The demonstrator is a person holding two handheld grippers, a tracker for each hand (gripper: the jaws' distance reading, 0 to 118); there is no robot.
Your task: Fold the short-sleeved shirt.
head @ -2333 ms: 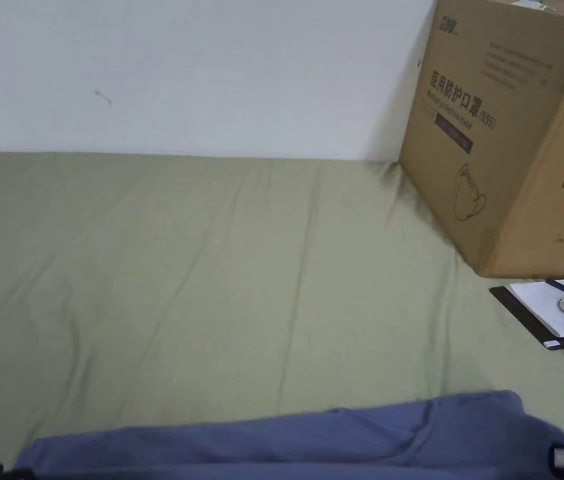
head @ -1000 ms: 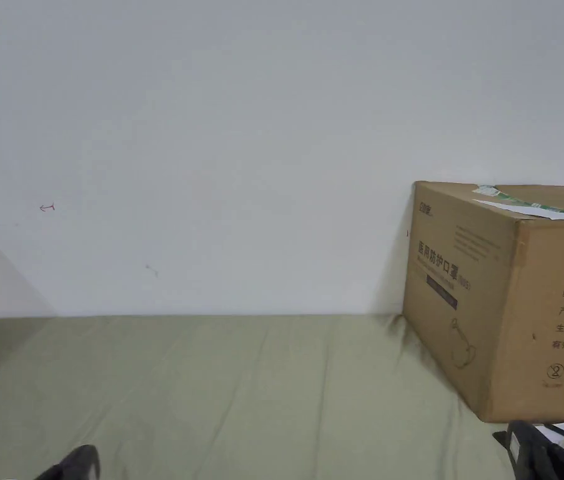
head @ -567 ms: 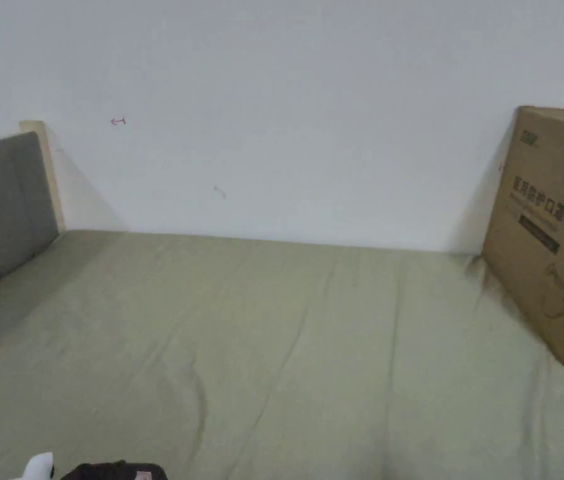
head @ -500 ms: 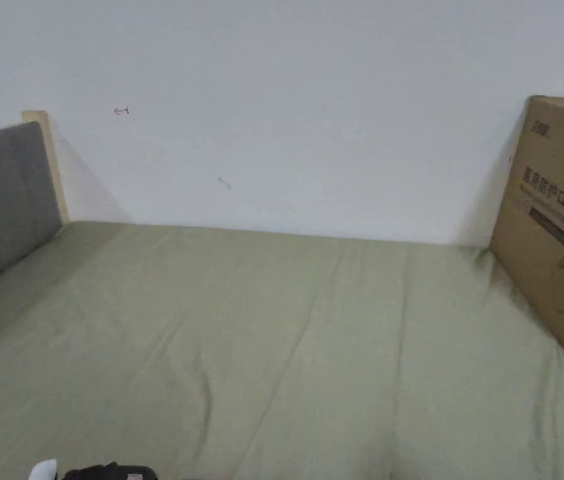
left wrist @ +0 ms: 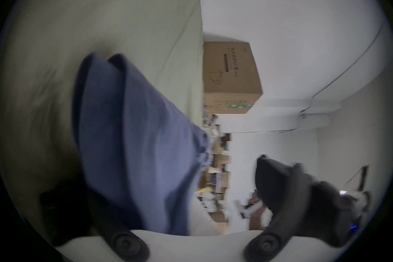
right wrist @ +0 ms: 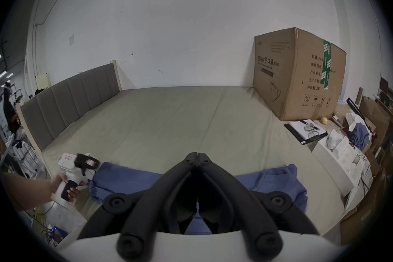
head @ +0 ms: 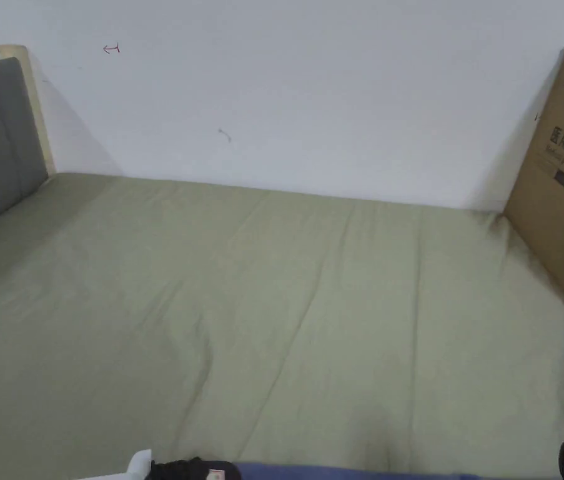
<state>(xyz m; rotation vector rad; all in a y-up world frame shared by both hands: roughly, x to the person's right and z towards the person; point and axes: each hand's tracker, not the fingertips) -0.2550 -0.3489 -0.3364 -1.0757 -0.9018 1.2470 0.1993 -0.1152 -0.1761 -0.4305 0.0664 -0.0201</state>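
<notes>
your right gripper (right wrist: 197,155) has its jaws pressed tip to tip with nothing visible between the tips; the shirt (right wrist: 127,178) lies below and just beyond them. your left gripper (right wrist: 86,162) sits at the far left end of the cloth, held in your hand (right wrist: 63,183). in the left gripper view its jaws stand wide apart, and blue fabric drapes over one jaw while the other jaw is bare, so i judge it open, with cloth resting on it and not clamped.

one shirt, lying as a long blue band across the near edge of the bed (right wrist: 170,117), its right end bunched up past your right fingers. it looks doubled over along its length, though i can't tell how many folds are in it. my read: you're partway, and the long band has yet to be folded crosswise into a compact packet and smoothed.

beyond your fingers: one cardboard box (right wrist: 297,75) at far right against the wall, one notebook (right wrist: 306,131) with one pair of glasses just in front of it, one grey headboard (right wrist: 70,105) at far left. two grippers in all.
</notes>
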